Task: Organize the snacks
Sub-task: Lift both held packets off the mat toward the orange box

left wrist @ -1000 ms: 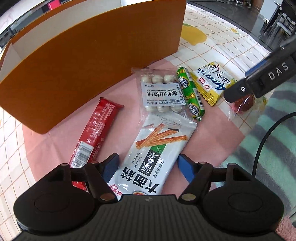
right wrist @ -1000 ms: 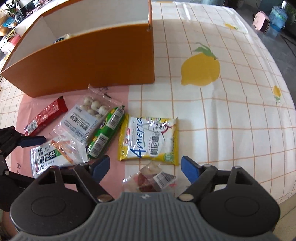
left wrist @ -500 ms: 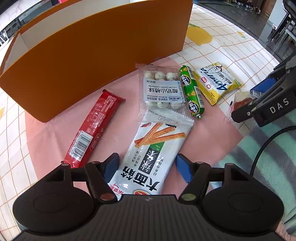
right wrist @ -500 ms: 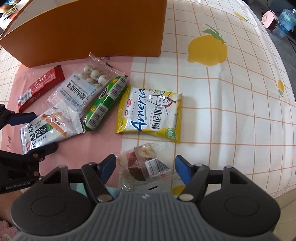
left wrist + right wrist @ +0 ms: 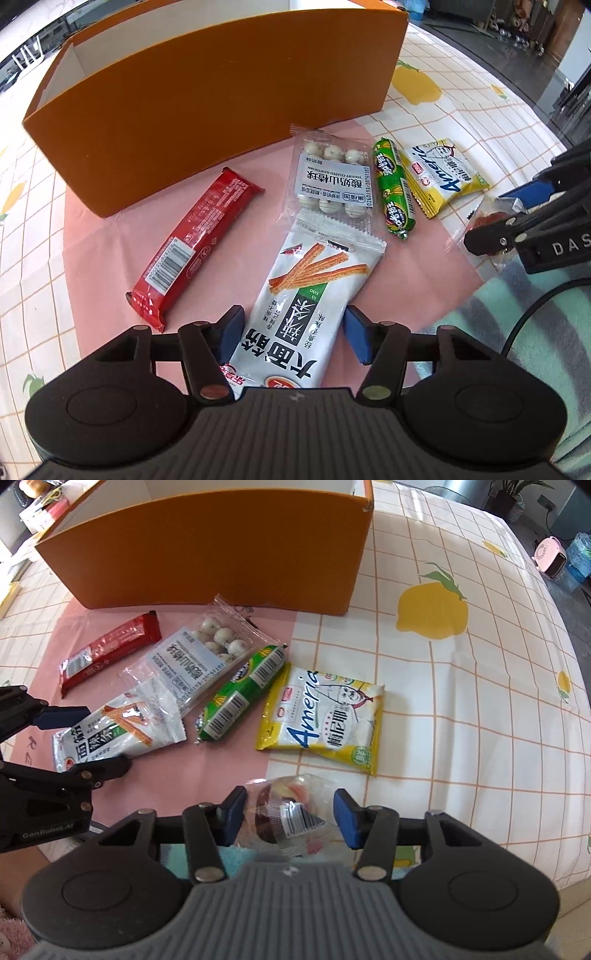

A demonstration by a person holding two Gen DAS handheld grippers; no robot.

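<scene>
A white spicy-strip packet (image 5: pixel 306 291) lies on the pink mat (image 5: pixel 110 295), its near end between the blue pads of my left gripper (image 5: pixel 295 332). Those jaws are closing on the packet's two long edges and do not visibly squeeze it. Seen from the right wrist, the left gripper (image 5: pixel 88 740) straddles the same packet (image 5: pixel 122 727). My right gripper (image 5: pixel 290 814) stands over a clear packet with a red sweet (image 5: pixel 291 812) at the table's near edge. Its jaws are closing too, with the packet between the pads. The right gripper (image 5: pixel 502 216) also shows in the left wrist view.
An open orange box (image 5: pixel 221 554) stands behind the snacks. On the mat lie a red bar (image 5: pixel 195 240), a hawthorn-ball packet (image 5: pixel 334 177) and a green sausage (image 5: pixel 393 192). A yellow packet (image 5: pixel 325 716) rests on the lemon-print tablecloth (image 5: pixel 461 664). A striped teal cloth (image 5: pixel 517 332) hangs nearby.
Both pairs of jaws have narrowed around their packets. The right gripper has shifted so the clear packet sits centred between its pads. Both views have rolled a little.
</scene>
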